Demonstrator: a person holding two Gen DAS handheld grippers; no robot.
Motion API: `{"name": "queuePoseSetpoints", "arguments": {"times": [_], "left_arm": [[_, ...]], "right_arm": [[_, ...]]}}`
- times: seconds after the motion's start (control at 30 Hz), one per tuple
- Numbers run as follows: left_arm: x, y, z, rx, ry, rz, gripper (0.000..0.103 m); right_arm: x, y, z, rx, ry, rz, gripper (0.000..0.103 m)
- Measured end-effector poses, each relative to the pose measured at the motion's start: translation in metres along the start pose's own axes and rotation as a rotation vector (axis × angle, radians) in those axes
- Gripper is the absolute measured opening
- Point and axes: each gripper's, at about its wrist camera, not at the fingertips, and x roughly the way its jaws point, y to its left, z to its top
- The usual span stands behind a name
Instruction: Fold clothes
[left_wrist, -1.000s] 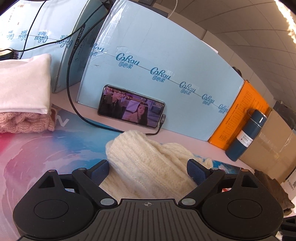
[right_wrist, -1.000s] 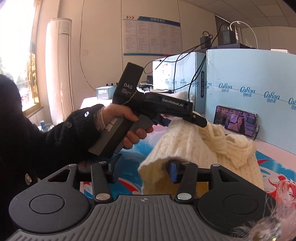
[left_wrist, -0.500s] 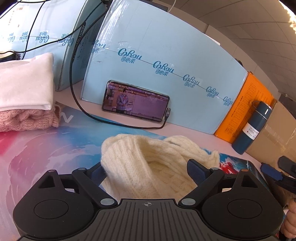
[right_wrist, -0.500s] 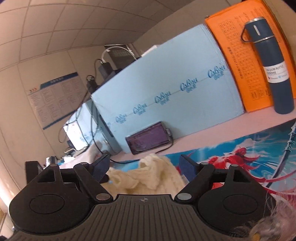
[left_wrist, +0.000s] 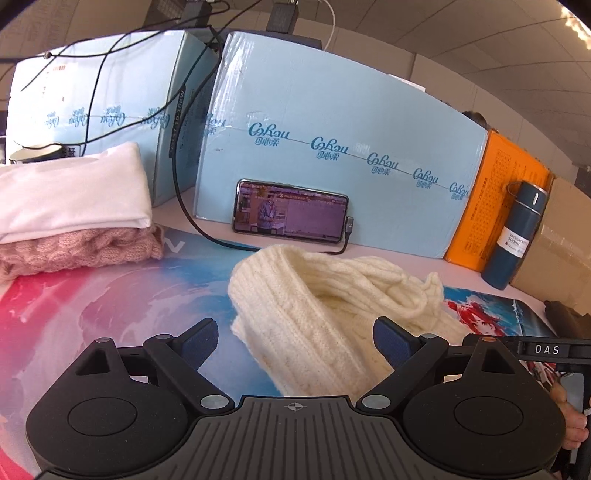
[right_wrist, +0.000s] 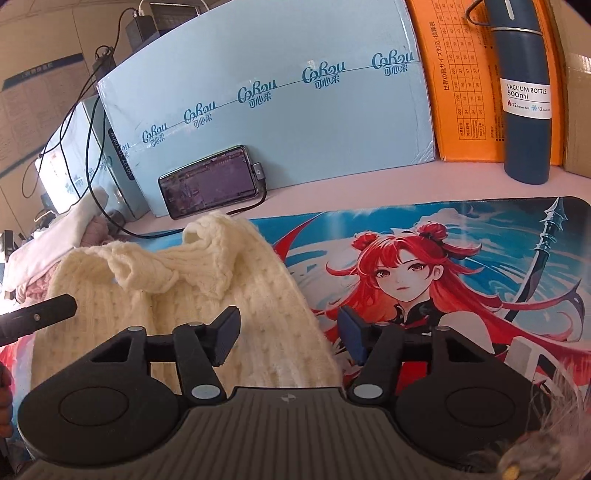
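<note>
Right wrist view: right gripper (right_wrist: 288, 334), jaws closing astride the cream sweater's (right_wrist: 155, 295) edge, needed a deeper bite; left gripper (left_wrist: 295, 343) gaped open.

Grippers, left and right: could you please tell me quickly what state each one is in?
Left hand-held gripper: open, holding nothing; cream sweater lies between its fingers.
Right hand-held gripper: closing, sweater edge between its fingers, not yet pinched.

We have let the cream sweater (right_wrist: 177, 295) drop from our right gripper (right_wrist: 288, 336), whose jaws are closing around its edge, and it now lies slumped on the mat (right_wrist: 480, 236).
</note>
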Motion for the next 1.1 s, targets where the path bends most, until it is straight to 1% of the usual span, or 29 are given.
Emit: {"name": "queuePoseSetpoints", "arguments": {"times": [0.03,0.07,0.13,0.2,0.3,0.37,0.43,0.57,0.63,0.67,0.7,0.73,0.83,0.9,0.93,0.97,1.0,1.03,1.07,1.1], "left_arm": [[-0.007,-0.004,-0.001,0.010,-0.016,-0.005,0.094],[-0.014,-0.008,-0.003,0.019,-0.024,-0.026,0.094],[-0.023,-0.019,-0.006,0.046,-0.020,-0.087,0.094],[-0.029,-0.033,-0.011,0.083,-0.010,-0.138,0.095],[-0.037,-0.055,-0.021,0.164,-0.003,-0.170,0.100],[-0.044,-0.065,-0.028,0.235,-0.005,-0.200,0.100],[-0.051,-0.072,-0.034,0.290,0.003,-0.220,0.100],[-0.058,-0.078,-0.044,0.373,0.032,-0.229,0.100],[-0.057,-0.077,-0.047,0.384,0.059,-0.213,0.100],[-0.055,-0.075,-0.049,0.383,0.074,-0.194,0.100],[-0.052,-0.072,-0.051,0.376,0.089,-0.168,0.100],[-0.050,-0.069,-0.052,0.367,0.101,-0.147,0.100],[-0.049,-0.060,-0.054,0.333,0.109,-0.121,0.100],[-0.048,-0.056,-0.053,0.313,0.109,-0.124,0.099],[-0.048,-0.055,-0.053,0.313,0.107,-0.119,0.096],[-0.049,-0.054,-0.053,0.318,0.104,-0.110,0.092],[-0.049,-0.052,-0.053,0.319,0.100,-0.108,0.085],[-0.050,-0.050,-0.053,0.318,0.095,-0.109,0.080],[-0.052,-0.048,-0.053,0.318,0.086,-0.112,0.074],[-0.054,-0.046,-0.052,0.319,0.070,-0.117,0.058]], "right_arm": [[0.000,0.002,-0.001,-0.008,0.004,0.002,0.044],[0.000,0.004,-0.001,-0.021,0.006,-0.004,0.037],[-0.001,0.007,-0.003,-0.041,0.011,0.001,0.028],[-0.002,0.011,-0.004,-0.059,0.011,-0.007,0.025],[-0.008,0.017,-0.009,-0.064,0.014,-0.025,0.023],[-0.013,0.020,-0.013,-0.063,0.018,-0.032,0.023],[-0.022,0.026,-0.020,-0.064,0.030,-0.015,0.023],[-0.040,0.036,-0.035,-0.026,0.057,0.060,0.023],[-0.045,0.039,-0.040,-0.001,0.064,0.093,0.025],[-0.048,0.041,-0.042,0.003,0.060,0.095,0.028],[-0.049,0.044,-0.042,-0.005,0.049,0.077,0.028],[-0.049,0.046,-0.042,-0.010,0.039,0.060,0.030],[-0.045,0.049,-0.038,0.000,0.030,0.023,0.049],[-0.039,0.051,-0.037,0.014,0.033,0.003,0.049],[-0.036,0.053,-0.037,0.014,0.031,-0.009,0.049],[-0.034,0.057,-0.038,0.002,0.028,-0.021,0.047],[-0.032,0.061,-0.039,-0.016,0.025,-0.031,0.041],[-0.031,0.065,-0.040,-0.030,0.021,-0.040,0.030],[-0.031,0.067,-0.042,-0.033,0.013,-0.048,0.027],[-0.032,0.068,-0.042,-0.036,0.001,-0.057,0.023]]}}
